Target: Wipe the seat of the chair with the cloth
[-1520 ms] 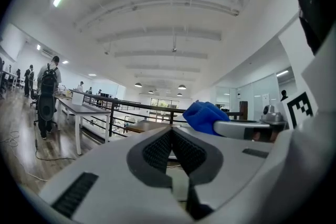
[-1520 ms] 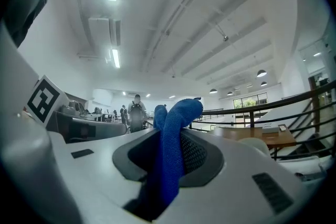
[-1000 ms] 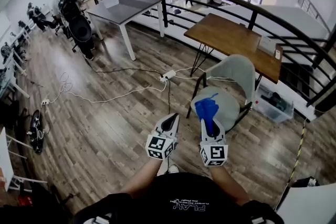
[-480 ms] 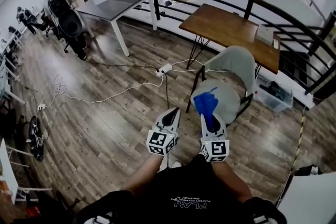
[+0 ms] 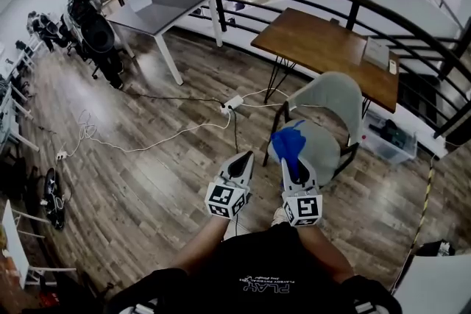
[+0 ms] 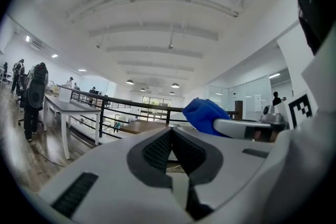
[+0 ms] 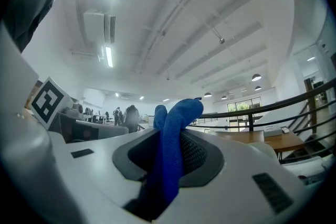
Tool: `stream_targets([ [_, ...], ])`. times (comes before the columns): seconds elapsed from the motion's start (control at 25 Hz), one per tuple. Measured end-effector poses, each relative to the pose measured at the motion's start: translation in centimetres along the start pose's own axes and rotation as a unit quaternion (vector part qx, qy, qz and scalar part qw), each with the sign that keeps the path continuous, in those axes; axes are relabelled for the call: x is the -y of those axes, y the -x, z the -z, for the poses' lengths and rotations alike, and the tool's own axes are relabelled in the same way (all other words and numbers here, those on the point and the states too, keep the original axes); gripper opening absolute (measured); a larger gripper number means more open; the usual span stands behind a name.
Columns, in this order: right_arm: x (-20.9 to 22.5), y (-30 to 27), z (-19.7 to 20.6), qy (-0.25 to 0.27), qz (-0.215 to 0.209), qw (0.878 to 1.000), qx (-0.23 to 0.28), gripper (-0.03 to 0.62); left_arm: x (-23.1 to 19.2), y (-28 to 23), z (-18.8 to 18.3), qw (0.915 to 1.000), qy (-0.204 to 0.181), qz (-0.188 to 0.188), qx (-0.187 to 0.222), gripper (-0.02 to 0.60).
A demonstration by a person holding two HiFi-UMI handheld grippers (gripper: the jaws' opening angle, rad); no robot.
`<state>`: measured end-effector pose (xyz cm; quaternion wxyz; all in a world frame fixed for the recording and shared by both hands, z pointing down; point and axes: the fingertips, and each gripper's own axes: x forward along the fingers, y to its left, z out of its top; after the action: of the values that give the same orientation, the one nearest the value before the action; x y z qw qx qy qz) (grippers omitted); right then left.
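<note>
Floorboards [image 5: 147, 180] — right fingers [image 7: 203, 157] pinch cloth [image 7: 176, 128], left fingers [image 6: 156, 152] together.

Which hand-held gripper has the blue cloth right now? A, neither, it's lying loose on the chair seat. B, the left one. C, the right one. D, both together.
C: the right hand-held gripper is shut on the blue cloth, which sticks up between its jaws, while the left hand-held gripper has its jaws together with nothing between them.
</note>
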<state>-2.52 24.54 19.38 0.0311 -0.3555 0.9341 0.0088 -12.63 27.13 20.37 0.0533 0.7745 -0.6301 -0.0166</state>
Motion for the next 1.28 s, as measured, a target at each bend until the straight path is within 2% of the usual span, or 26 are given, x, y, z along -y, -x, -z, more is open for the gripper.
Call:
stream_targets([
  [0.2, 3.2, -2.5, -0.2, -0.001, -0.009, 1.000, -0.002, 0.091, -0.1, -3.7, -0.5, 0.9999, -0.010, -0.002, -0.001, 0.002],
  [0.36, 5.5, -4.5, -0.3, -0.017, -0.028, 0.999, 0.000, 0.091, -0.5, -6.7, -1.1, 0.9994, -0.028, -0.020, 0.001, 0.002],
  [0.64, 9.1, -7.1, -0.1, -0.023, -0.048, 0.999, -0.008, 0.091, -0.4, -11.3, -1.7, 0.9994, -0.024, -0.027, -0.002, 0.002],
  [0.8, 10.8, -7.9, 0.7, -0.033, -0.043, 0.998, -0.014, 0.091, 0.4, -13.0, -1.5, 0.9996, -0.022, -0.015, -0.006, 0.002],
  [1.0, 12.7, -10.1, 1.2, -0.029, -0.042, 0.999, -0.017, 0.091, -0.8, -15.6, -1.0, 0.9995, -0.022, -0.010, -0.018, 0.002],
  [1.28, 15.3, -15.8, 1.3, -0.020, 0.001, 1.000, -0.014, 0.091, -5.2, -21.1, -1.6, 0.9993, -0.024, 0.021, -0.022, 0.002],
])
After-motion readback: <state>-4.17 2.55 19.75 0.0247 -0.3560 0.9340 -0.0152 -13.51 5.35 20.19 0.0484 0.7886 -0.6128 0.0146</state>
